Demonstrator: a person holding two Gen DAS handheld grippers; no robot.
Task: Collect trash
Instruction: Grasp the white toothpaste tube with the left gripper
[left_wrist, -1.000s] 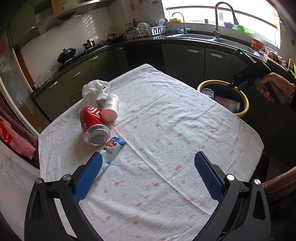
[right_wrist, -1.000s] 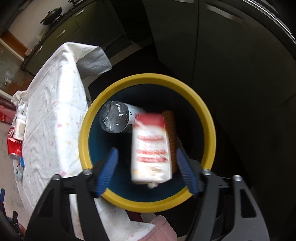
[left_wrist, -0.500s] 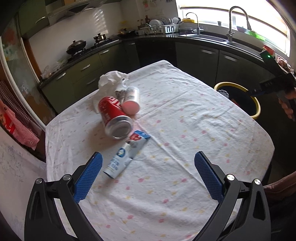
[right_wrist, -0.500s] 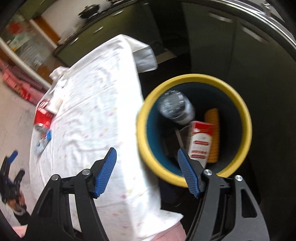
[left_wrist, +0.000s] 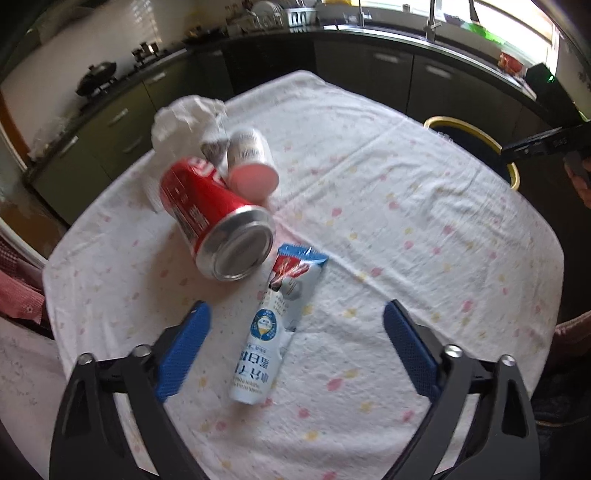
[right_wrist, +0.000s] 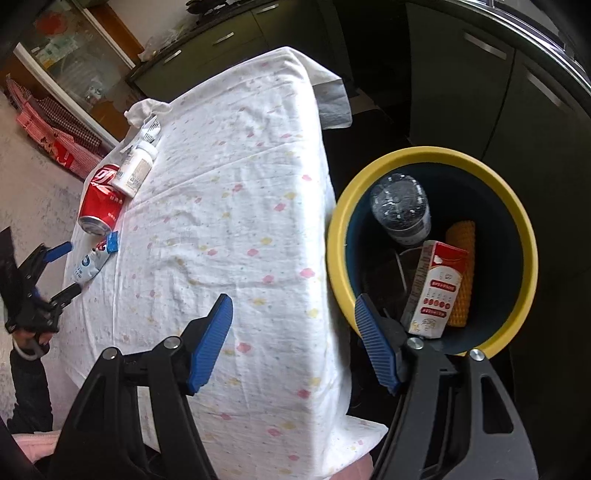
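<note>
Left wrist view: left gripper spread wide, holding nothing, above the cloth-covered desk. Between the blue pads, a white-and-blue wrapper lying flat. Just beyond it, a red soda can on its side, touching a white bottle with a pink base. Behind those, crumpled white tissue. Off the desk's far right edge, the yellow-rimmed bin, partly hidden.

Right wrist view: right gripper wide open and empty, straddling the desk edge and the bin's rim. Inside the bin: a red-and-white carton standing on end, a yellow corn cob beside it, a clear plastic bottle. At far left, can, bottle and wrapper on the cloth, with the other gripper over the wrapper.
</note>
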